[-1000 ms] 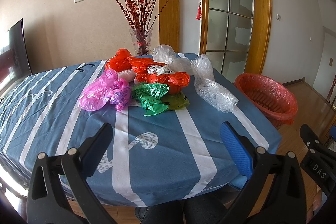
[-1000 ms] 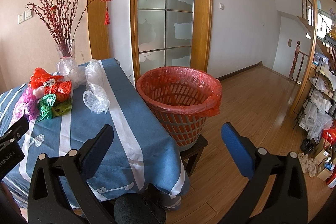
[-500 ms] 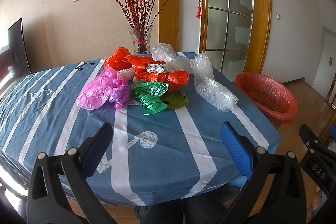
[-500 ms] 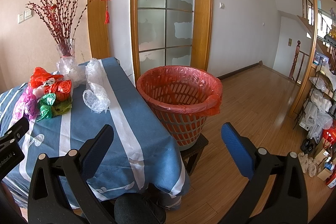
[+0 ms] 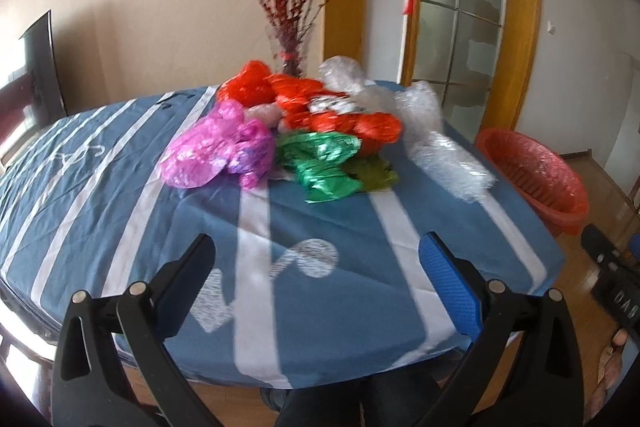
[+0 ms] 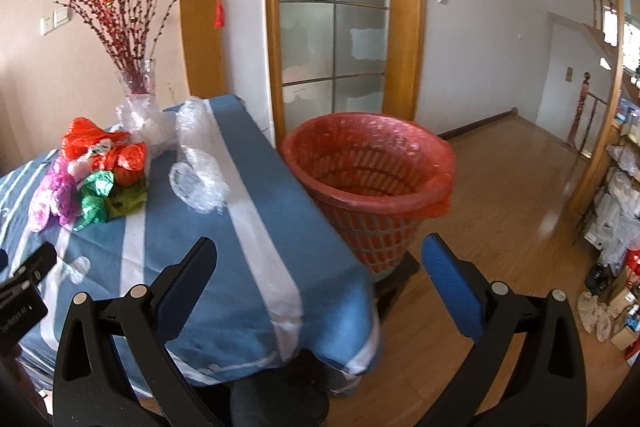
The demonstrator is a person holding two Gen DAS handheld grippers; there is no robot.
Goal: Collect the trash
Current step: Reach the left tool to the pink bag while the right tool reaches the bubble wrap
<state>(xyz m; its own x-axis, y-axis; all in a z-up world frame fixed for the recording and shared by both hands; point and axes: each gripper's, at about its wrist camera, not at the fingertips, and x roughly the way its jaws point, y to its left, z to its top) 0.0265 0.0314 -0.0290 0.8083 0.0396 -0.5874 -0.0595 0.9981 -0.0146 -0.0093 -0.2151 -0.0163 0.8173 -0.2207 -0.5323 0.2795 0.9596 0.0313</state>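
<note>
Blue striped tablecloth (image 5: 320, 227): crumpled plastic bags (image 5: 280, 143) heaped ahead of left gripper (image 5: 316, 259), jaws wide, empty. Red basket (image 6: 368, 171) ahead of right gripper (image 6: 320, 259), likewise agape. Vase (image 6: 138, 83) behind heap.

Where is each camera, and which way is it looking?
Left wrist: sits on the left tool, open, facing the blue striped table and the heap of plastic bags; the other tool peeks in at right.
Right wrist: sits on the right tool, open, facing the table's corner and the red trash basket beside it; the other tool peeks in at left.
Both show the bags, the basket and the vase of red branches.
</note>
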